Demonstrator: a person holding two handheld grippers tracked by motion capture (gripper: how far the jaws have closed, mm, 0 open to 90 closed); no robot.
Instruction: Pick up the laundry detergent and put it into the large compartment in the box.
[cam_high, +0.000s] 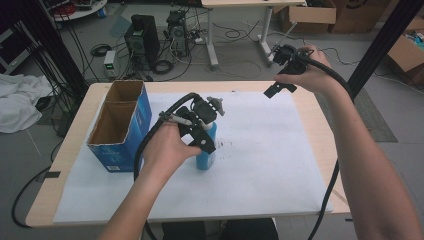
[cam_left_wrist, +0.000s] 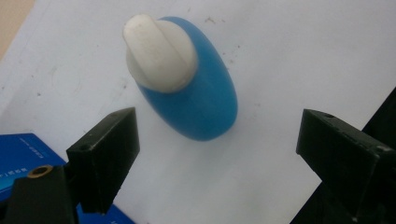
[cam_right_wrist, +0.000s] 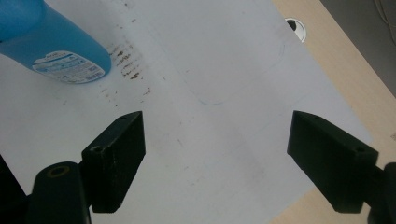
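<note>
Cluttered workshop floor behind: PC towers (cam_high: 142, 37), cables, cardboard boxes, a second desk. Up front, a pale wood table (cam_high: 320, 112) w/ a white sheet (cam_high: 260, 165) over most of it; the sheet had brown specks near the middle.

A blue bottle (cam_high: 206, 150) w/ a white cap (cam_left_wrist: 159, 51) stood upright on the sheet, roughly centre-left. Just left of it sat an open blue box (cam_high: 122, 125) w/ a cardboard divider, both compartments looking empty as far as the high view showed.

The left gripper (cam_left_wrist: 217, 144) hung right over the bottle, pointing down at it. Jaws were spread wide, one each side of the bottle's shoulder, not touching it, so nothing gripped. In the left gripper view the cap sat above the gap, the bottle body between the black jaws but lower down, and a corner of the box peeked in at bottom left.

The right gripper (cam_high: 280, 75) was held up near the far right edge of the table, well apart from the bottle. Its jaws also stood wide apart w/ nothing between them; the right gripper view looked down on bare sheet, w/ the bottle's base at top left.

Progress, judged: early. The approach on the bottle looked about done, but the grasp itself wasn't made. Left to do, prob.: lower, close on the bottle, lift, then likely move it to the box, though the destination is a guess.
</note>
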